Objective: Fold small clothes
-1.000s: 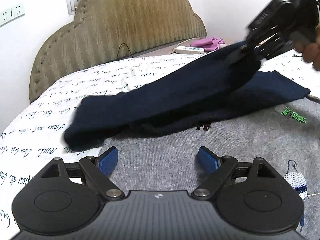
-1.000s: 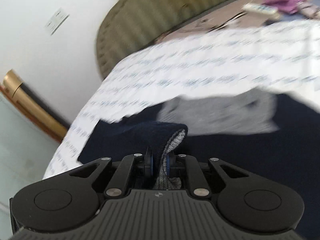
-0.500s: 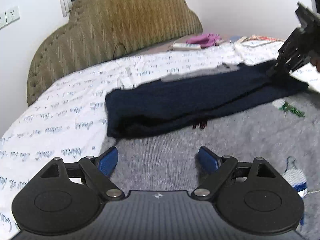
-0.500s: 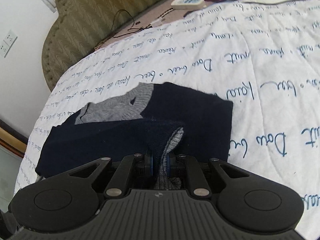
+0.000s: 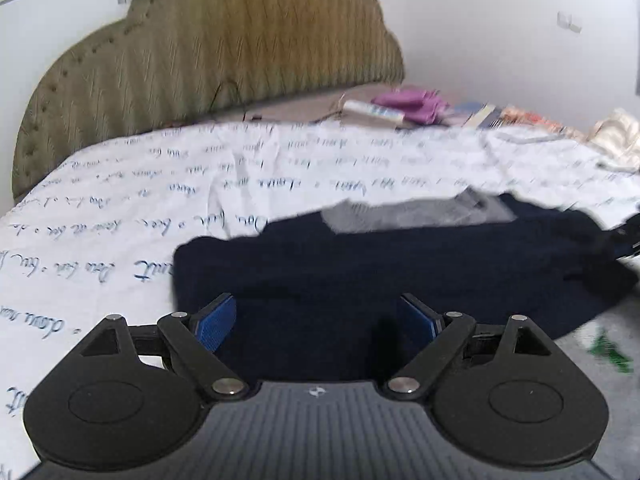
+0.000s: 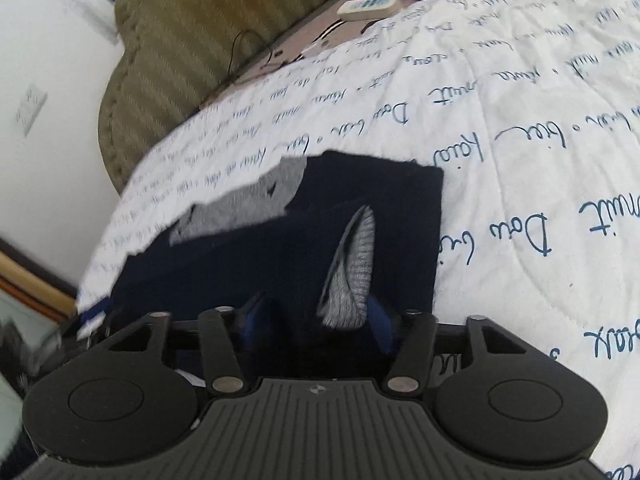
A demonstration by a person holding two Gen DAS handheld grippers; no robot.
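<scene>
A small sweater with navy sleeves and a grey body lies on the white quilt; its grey collar part shows at the far side. My left gripper is open and empty, low over the navy sleeve. In the right wrist view my right gripper is open, its blue pads apart on either side of the navy sleeve and its grey cuff, which lies loose between them on the folded sweater.
The white quilt with blue script covers the bed. An olive padded headboard stands behind. A power strip, a purple cloth and books lie at the far edge.
My right gripper has opened and let go of the sleeve cuff, which now lies on the sweater. My left gripper has moved forward over the navy sleeve, still open.
</scene>
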